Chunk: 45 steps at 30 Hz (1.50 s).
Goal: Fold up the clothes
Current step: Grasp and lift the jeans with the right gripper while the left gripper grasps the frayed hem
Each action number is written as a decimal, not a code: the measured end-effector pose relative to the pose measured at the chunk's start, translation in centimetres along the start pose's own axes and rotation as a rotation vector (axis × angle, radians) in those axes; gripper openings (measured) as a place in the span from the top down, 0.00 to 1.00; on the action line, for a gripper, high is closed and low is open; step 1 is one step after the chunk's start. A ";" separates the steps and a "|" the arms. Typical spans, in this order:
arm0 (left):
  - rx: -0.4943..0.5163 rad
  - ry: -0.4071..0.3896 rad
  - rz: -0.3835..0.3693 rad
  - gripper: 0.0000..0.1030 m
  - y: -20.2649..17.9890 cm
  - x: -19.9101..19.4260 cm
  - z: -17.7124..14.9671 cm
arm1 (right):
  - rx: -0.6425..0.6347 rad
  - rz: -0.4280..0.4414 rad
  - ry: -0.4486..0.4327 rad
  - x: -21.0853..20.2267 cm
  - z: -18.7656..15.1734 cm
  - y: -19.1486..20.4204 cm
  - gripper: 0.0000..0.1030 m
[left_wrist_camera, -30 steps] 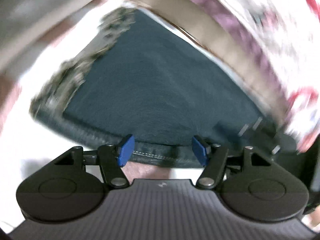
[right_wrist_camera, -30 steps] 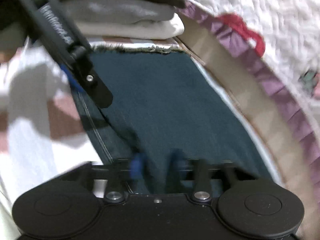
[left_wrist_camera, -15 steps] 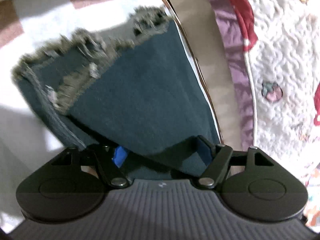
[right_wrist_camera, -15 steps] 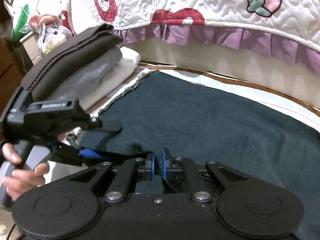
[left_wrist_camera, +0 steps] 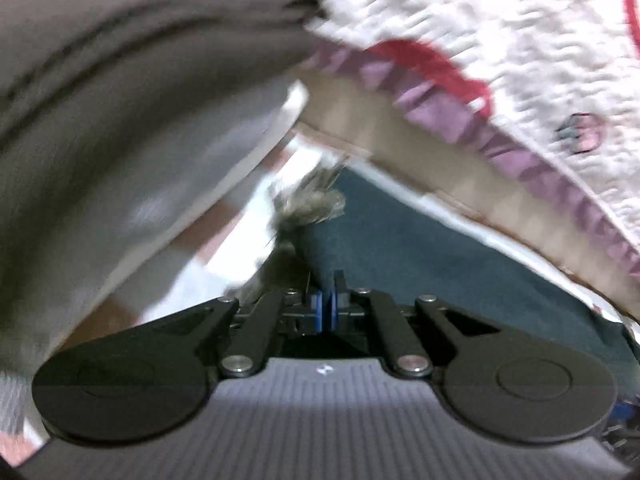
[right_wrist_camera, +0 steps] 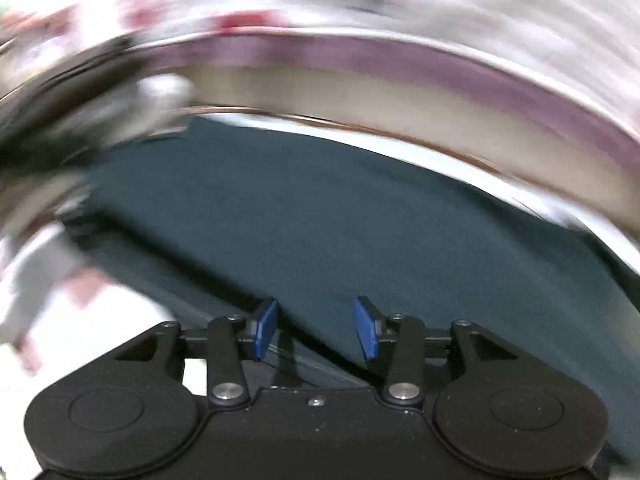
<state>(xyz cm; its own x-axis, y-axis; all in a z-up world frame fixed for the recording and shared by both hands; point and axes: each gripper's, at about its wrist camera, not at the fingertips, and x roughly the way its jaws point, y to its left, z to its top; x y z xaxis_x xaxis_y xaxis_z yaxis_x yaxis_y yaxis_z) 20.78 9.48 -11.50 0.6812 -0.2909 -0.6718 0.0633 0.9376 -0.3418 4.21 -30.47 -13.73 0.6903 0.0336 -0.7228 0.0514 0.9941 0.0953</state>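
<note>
Dark blue jeans (left_wrist_camera: 420, 248) with a frayed grey hem (left_wrist_camera: 308, 208) lie on a white and pink checked surface (left_wrist_camera: 188, 292). My left gripper (left_wrist_camera: 330, 310) is shut, its blue pads pressed together on the jeans at the frayed hem. In the right wrist view the jeans (right_wrist_camera: 320, 208) spread flat across the middle, with a folded edge running towards the lower right. My right gripper (right_wrist_camera: 316, 328) is open just above that edge, with denim under and between the blue pads and nothing clamped. Both views are blurred by motion.
A stack of folded clothes (left_wrist_camera: 120, 120), dark on top and grey below, rises close on the left. A white quilt (left_wrist_camera: 520, 40) with red figures and a purple ruffle (right_wrist_camera: 360, 60) hangs along the far side above a beige band (left_wrist_camera: 400, 148).
My left gripper went from open to shut on the jeans at the frayed hem and has swung towards the clothes stack. My right gripper, shut half a second ago, has opened.
</note>
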 end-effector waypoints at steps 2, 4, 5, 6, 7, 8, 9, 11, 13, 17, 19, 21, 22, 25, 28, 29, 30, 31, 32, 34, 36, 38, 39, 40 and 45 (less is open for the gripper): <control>-0.016 0.008 -0.004 0.96 0.4 0.5 0.2 | 0.175 -0.073 -0.021 -2.7 -2.0 -5.0 0.54; -0.016 0.007 -0.004 0.97 0.6 0.7 0.4 | 0.352 -0.131 -0.049 -5.5 -4.2 -9.8 0.54; 0.004 -0.007 0.003 0.97 0.4 0.4 0.4 | 0.440 -0.160 -0.063 -6.9 -5.4 -12.2 0.54; 0.024 -0.020 0.010 0.97 0.3 0.2 0.4 | 0.527 -0.181 -0.078 -8.1 -6.5 -14.3 0.54; 0.044 -0.033 0.017 0.97 0.1 -0.1 0.5 | 0.604 -0.191 -0.097 -9.1 -7.6 -15.7 0.53; 0.063 -0.046 0.024 0.97 -0.1 -0.3 0.5 | 0.670 -0.202 -0.118 -9.9 -8.6 -16.9 0.53; 0.083 -0.060 0.030 0.96 -0.2 -0.6 0.6 | 0.726 -0.204 -0.141 -10.5 -9.5 -17.9 0.51; 0.123 -0.086 0.044 0.96 -0.6 -1.1 0.6 | 0.795 -0.215 -0.159 -10.9 -10.7 -19.2 0.46; 0.138 -0.034 0.072 0.97 -0.4 -0.2 0.2 | 0.824 -0.246 -0.168 -11.0 -11.3 -20.0 0.46; 0.198 0.030 0.123 0.97 -0.7 1.2 -0.5 | 0.898 -0.291 -0.208 -11.1 -12.3 -21.7 0.44; 0.226 0.026 0.131 0.97 -0.9 1.1 -0.4 | 0.981 -0.356 -0.279 -12.2 -13.3 -23.2 0.44; 0.257 0.029 0.146 0.97 -1.0 1.3 -0.6 | 1.083 -0.393 -0.343 -13.1 -14.4 -25.5 0.43; 0.269 0.035 0.153 0.97 -1.1 1.5 -0.8 | 1.137 -0.403 -0.374 -13.6 -14.9 -26.7 0.42; 0.293 0.050 0.170 0.96 -1.1 2.1 -1.0 | 1.163 -0.446 -0.396 -14.1 -15.5 -29.9 0.42; 0.333 0.062 0.203 0.95 -1.3 2.6 -1.4 | 1.149 -0.485 -0.391 -14.1 -15.7 -33.0 0.33; 0.348 0.065 0.214 0.95 -1.4 2.8 -1.5 | 1.136 -0.479 -0.361 -13.5 -15.5 -34.1 0.31; 0.362 0.069 0.226 0.96 -1.5 3.0 -1.7 | 1.120 -0.477 -0.332 -12.9 -15.2 -35.2 0.31; 0.382 0.070 0.236 0.96 -1.8 3.1 -1.8 | 1.098 -0.481 -0.327 -12.4 -14.8 -36.0 0.31; 0.409 0.068 0.245 0.96 -2.1 3.1 -1.9 | 1.075 -0.481 -0.328 -12.0 -14.4 -36.7 0.31; 0.448 0.068 0.260 0.96 -2.4 3.2 -2.1 | 1.050 -0.456 -0.335 -11.5 -13.4 -37.8 0.43; 0.447 0.075 0.259 0.96 -2.4 3.2 -1.9 | 1.042 -0.365 -0.385 -12.9 -12.5 -38.1 0.85; 0.458 0.083 0.260 0.96 -2.4 3.3 -1.8 | 0.921 -0.310 -0.476 -16.0 -11.1 -37.4 0.88; 0.489 0.087 0.267 0.95 -2.7 3.3 -1.9 | 0.823 -0.366 -0.470 -16.9 -10.6 -37.1 0.90; 0.519 0.091 0.274 0.95 -2.9 3.4 -2.1 | 0.773 -0.412 -0.443 -17.0 -10.8 -37.5 0.91; 0.795 0.165 0.410 0.88 -6.3 4.4 -2.9 | 0.692 -0.513 -0.267 -14.1 -12.6 -39.1 0.81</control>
<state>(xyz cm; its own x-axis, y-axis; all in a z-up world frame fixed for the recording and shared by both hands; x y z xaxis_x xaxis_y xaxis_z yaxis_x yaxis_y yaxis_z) 21.31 1.76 -14.19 0.6517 0.1279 -0.7476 0.3656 0.8107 0.4574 -16.60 -68.51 -15.86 0.6032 -0.5078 -0.6150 0.7626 0.5930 0.2584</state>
